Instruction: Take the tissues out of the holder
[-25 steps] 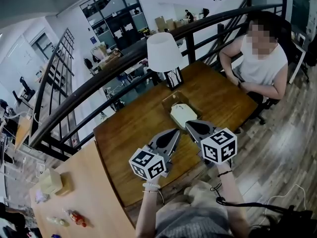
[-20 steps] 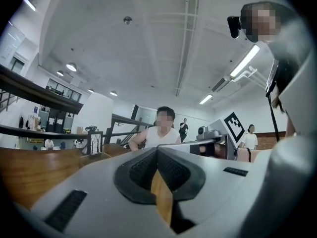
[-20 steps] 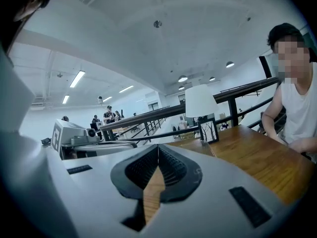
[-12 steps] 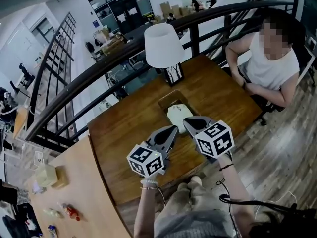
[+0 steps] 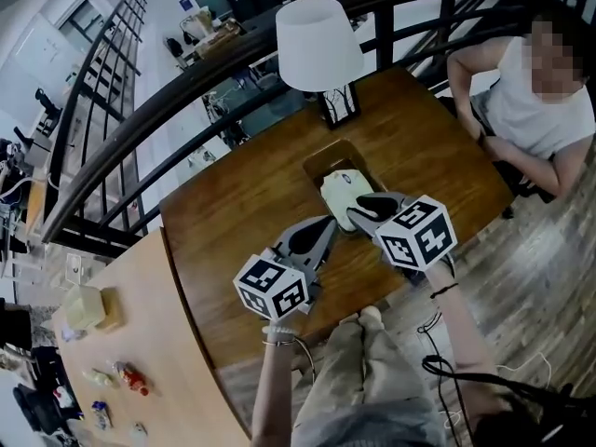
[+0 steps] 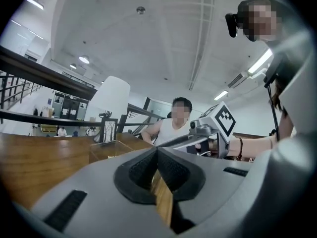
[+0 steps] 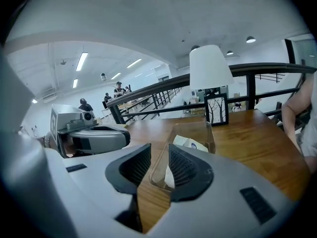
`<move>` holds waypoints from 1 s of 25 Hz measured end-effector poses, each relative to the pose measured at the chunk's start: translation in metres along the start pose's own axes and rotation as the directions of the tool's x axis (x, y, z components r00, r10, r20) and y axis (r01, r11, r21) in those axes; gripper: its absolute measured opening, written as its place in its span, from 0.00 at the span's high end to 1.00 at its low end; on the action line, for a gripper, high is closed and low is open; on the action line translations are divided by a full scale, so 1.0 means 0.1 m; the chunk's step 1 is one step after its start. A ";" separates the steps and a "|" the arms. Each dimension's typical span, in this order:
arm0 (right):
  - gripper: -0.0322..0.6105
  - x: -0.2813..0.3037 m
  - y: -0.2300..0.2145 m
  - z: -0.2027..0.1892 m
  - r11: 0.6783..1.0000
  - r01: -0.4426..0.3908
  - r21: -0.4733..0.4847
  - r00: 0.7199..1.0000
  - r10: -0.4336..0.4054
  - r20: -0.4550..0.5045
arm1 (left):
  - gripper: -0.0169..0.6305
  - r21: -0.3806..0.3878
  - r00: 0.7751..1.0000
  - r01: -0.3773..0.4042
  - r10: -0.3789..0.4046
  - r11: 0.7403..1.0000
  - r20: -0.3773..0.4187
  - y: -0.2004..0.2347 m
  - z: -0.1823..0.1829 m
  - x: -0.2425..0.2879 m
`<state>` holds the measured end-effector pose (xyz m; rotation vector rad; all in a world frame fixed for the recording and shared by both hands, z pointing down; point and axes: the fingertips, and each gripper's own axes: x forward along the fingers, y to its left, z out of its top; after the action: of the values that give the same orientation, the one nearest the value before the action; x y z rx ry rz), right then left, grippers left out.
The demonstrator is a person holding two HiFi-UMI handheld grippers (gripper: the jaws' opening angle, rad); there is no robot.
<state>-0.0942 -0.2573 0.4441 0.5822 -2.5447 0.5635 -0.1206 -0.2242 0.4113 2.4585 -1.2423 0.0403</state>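
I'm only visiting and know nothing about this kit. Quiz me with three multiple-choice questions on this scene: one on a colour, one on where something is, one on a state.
1. What colour is the lamp shade?
A. red
B. white
C. green

2. Where does the tissue pack lie?
A. on top of the lamp shade
B. under the table
C. inside the clear holder on the table

3. How do the jaws of the left gripper stand?
A. together, with nothing between them
B. wide apart
C. clamped on the tissue pack

Answers:
1 B: the head view shows a plain white shade at the table's far edge.
2 C: the pack sits within the holder's clear walls.
3 A: the left gripper view shows both pads meeting with nothing between them.
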 end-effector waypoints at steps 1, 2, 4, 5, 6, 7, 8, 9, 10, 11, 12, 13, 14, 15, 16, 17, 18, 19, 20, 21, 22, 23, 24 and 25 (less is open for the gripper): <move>0.79 0.04 -0.03 0.00 1.000 -0.004 -0.005 1.000 0.004 -0.018 | 0.96 0.002 1.000 -0.001 0.001 1.000 -0.005 0.03 0.01 0.01; 0.78 0.09 -0.06 0.00 1.000 -0.002 -0.014 0.999 0.002 -0.039 | 0.96 0.002 1.000 0.000 0.000 1.000 -0.008 0.06 0.01 0.02; 0.76 0.17 -0.15 -0.01 1.000 0.005 -0.027 0.997 -0.007 -0.080 | 0.96 0.004 1.000 0.004 -0.004 1.000 -0.016 0.13 0.01 0.05; 0.76 0.21 -0.19 -0.02 1.000 0.007 -0.028 0.995 -0.009 -0.098 | 0.96 0.008 1.000 0.007 -0.007 1.000 -0.023 0.17 0.00 0.07; 0.75 0.25 -0.23 -0.03 1.000 0.007 -0.028 0.993 -0.010 -0.116 | 0.96 0.011 0.999 0.010 -0.010 1.000 -0.031 0.21 -0.01 0.08; 0.75 0.29 -0.26 -0.04 0.999 0.006 -0.031 0.991 -0.011 -0.134 | 0.96 0.013 0.999 0.011 -0.011 1.000 -0.038 0.25 -0.03 0.10; 0.74 0.32 -0.29 -0.06 0.999 0.006 -0.039 0.988 -0.012 -0.155 | 0.96 0.013 0.999 0.012 -0.011 1.000 -0.044 0.29 -0.05 0.12; 0.74 0.36 -0.31 -0.08 0.999 0.006 -0.050 0.984 -0.015 -0.179 | 0.96 0.014 0.999 0.012 -0.011 1.000 -0.049 0.32 -0.06 0.13; 0.74 0.40 -0.33 -0.11 0.998 0.005 -0.058 0.979 -0.016 -0.205 | 0.96 0.015 0.998 0.013 -0.012 1.000 -0.054 0.35 -0.07 0.15; 0.74 0.43 -0.35 -0.13 0.998 0.001 -0.063 0.973 -0.015 -0.230 | 0.96 0.016 0.998 0.015 -0.014 1.000 -0.060 0.38 -0.08 0.16; 0.74 0.47 -0.36 -0.15 0.998 -0.004 -0.065 0.967 -0.013 -0.255 | 0.96 0.016 0.998 0.017 -0.016 1.000 -0.067 0.40 -0.09 0.18; 0.74 0.50 -0.37 -0.17 0.998 -0.008 -0.067 0.960 -0.011 -0.278 | 0.96 0.016 0.997 0.020 -0.019 1.000 -0.075 0.41 -0.10 0.20; 0.74 0.53 -0.39 -0.18 0.998 -0.009 -0.068 0.954 -0.012 -0.300 | 0.96 0.016 0.996 0.023 -0.022 1.000 -0.084 0.43 -0.12 0.21; 0.74 0.55 -0.41 -0.20 0.997 -0.005 -0.071 0.947 -0.018 -0.320 | 0.96 0.016 0.995 0.026 -0.024 1.000 -0.093 0.44 -0.15 0.22; 0.74 0.58 -0.42 -0.21 0.997 0.001 -0.076 0.941 -0.026 -0.339 | 0.96 0.015 0.995 0.028 -0.026 0.999 -0.100 0.45 -0.17 0.23; 0.74 0.59 -0.44 -0.22 0.997 0.005 -0.081 0.934 -0.034 -0.355 | 0.96 0.014 0.994 0.031 -0.029 0.999 -0.104 0.45 -0.19 0.24; 0.74 0.61 -0.45 -0.24 0.996 0.008 -0.084 0.928 -0.039 -0.370 | 0.96 0.010 0.994 0.033 -0.032 0.999 -0.105 0.45 -0.20 0.25; 0.74 0.63 -0.46 -0.25 0.996 0.010 -0.086 0.923 -0.043 -0.383 | 0.96 0.007 0.994 0.036 -0.035 0.999 -0.105 0.45 -0.22 0.26; 0.74 0.64 -0.46 -0.27 0.996 0.011 -0.084 0.918 -0.044 -0.395 | 0.96 0.005 0.994 0.039 -0.038 0.999 -0.105 0.44 -0.23 0.27; 0.74 0.65 -0.46 -0.28 0.997 0.011 -0.081 0.911 -0.044 -0.409 | 0.96 0.005 0.993 0.043 -0.042 0.999 -0.108 0.43 -0.24 0.28; 0.74 0.65 -0.46 -0.31 0.997 0.011 -0.078 0.904 -0.043 -0.426 | 0.96 0.007 0.993 0.047 -0.046 0.999 -0.110 0.42 -0.24 0.28; 0.74 0.65 -0.46 -0.34 0.997 0.010 -0.077 0.895 -0.043 -0.445 | 0.96 0.009 0.992 0.051 -0.050 0.999 -0.112 0.41 -0.25 0.29; 0.74 0.65 -0.46 -0.37 0.997 0.009 -0.077 0.886 -0.044 -0.462 | 0.96 0.009 0.992 0.054 -0.053 0.998 -0.113 0.40 -0.25 0.29; 0.74 0.66 -0.46 -0.39 0.997 0.012 -0.080 0.878 -0.049 -0.476 | 0.96 0.007 0.992 0.056 -0.054 0.998 -0.113 0.39 -0.25 0.30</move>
<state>-0.1109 -0.2959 0.5226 0.3947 -2.0730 0.5226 -0.1298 -0.2592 0.4532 2.4616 -1.1292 0.1683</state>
